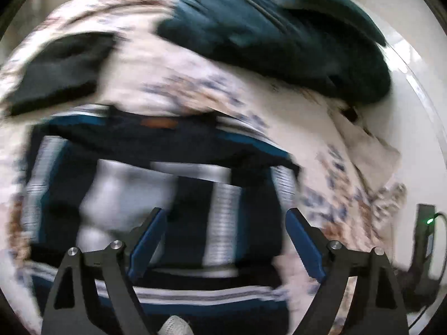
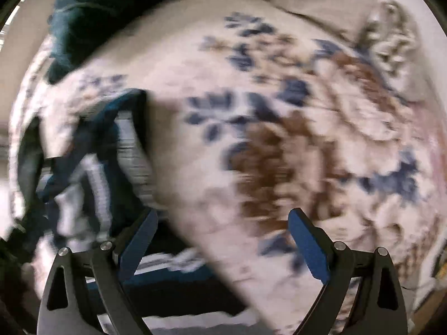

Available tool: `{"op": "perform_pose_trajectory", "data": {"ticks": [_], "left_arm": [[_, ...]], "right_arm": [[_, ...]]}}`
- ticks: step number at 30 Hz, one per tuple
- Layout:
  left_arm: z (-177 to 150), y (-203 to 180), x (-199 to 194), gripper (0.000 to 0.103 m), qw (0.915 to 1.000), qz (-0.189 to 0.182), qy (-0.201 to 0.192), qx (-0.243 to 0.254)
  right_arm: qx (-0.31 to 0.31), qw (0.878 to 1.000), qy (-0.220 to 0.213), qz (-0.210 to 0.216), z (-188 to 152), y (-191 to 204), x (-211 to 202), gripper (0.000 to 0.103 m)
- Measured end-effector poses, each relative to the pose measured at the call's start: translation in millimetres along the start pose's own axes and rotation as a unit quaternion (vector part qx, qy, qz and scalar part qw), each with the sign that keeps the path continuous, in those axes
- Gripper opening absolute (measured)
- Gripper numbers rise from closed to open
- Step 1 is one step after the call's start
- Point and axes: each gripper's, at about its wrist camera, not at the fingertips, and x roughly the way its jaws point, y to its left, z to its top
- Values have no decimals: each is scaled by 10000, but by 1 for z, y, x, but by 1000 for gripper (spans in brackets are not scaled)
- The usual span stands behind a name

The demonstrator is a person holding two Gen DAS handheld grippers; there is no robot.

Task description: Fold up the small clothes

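Striped garment [image 1: 156,167], navy with white and grey bands, lies on the flowered sheet [image 1: 173,69] right under your left gripper [image 1: 225,240]; in the right wrist view it sits at the left [image 2: 92,162], with one edge running under the near side of your right gripper [image 2: 223,240]. Both views are smeared, so you cannot read how many layers it is in, nor tell sleeves from hem.

Your left fingers [image 1: 148,240] stand wide with nothing between them, above the cloth and not pressing on it. Your right fingers [image 2: 307,245] are wide too, and empty, over bare sheet just right of the garment.

Expect it to handle as light, limp knit: it will sag and drape from any pinch, and a single hold will let the rest trail or bunch. The sheet below is soft as well, so a deep pinch may pick it up with the cloth. Best holds are likely the outer edge or a corner, one gripper to each end, taking only the top layer.

A teal pile [image 1: 279,28] lies at the far side and a black piece [image 1: 56,67] far left, both well apart from the striped one
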Motion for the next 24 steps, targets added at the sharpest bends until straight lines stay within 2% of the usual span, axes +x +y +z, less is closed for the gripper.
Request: {"op": "perform_pose_trajectory", "data": {"ticks": [2,4,6,7,9,10,11,12,13,15,16,19,22,24], "left_arm": [[3,42,-22,87,9976,646,-182,-188],[5,91,-38,87,9897,1333,-273,-437],[5,137,-43,87,9770,2020,-282,-615],[5,162,-41,87,9697,2327,-156,-726],[3,203,-36,87,9579,2696,-8,-988],[2,217,-36,87,9532,2828,12,-1068],[-1,232,-35,87,9485,2947,9,-1160],[-1,241,-35,87,9467,2980,-7,-1223],[-2,247,-35,87,9451,3011,-10,-1272],[-4,257,-33,87,9439,2994,-11,-1394],[-4,259,-32,87,9443,2956,-9,-1444],[-3,261,-30,87,9469,2828,-21,-1527],[2,260,-23,87,9515,2685,-10,-1503],[5,259,-20,87,9526,2694,-20,-1413]], "right_arm": [[-171,9989,40,423,2,26,-3,96],[-327,9968,87,729,4,50,-1,96],[-494,9946,51,908,5,79,5,96],[-596,9937,17,952,6,92,9,95],[-892,9925,-41,832,9,121,25,85],[-1042,9923,1,669,11,131,34,69],[-1256,9910,112,444,11,144,50,44],[-1394,9897,198,246,10,153,61,31],[-1519,9880,271,-15,8,161,72,13],[-1658,9857,196,-211,1,171,79,8],[-1722,9843,-32,-393,-4,174,72,7],[-1451,9865,-408,-635,-1,154,49,7],[-1086,9915,-192,-689,8,128,48,7],[-902,9953,130,-332,12,127,47,8]]}}
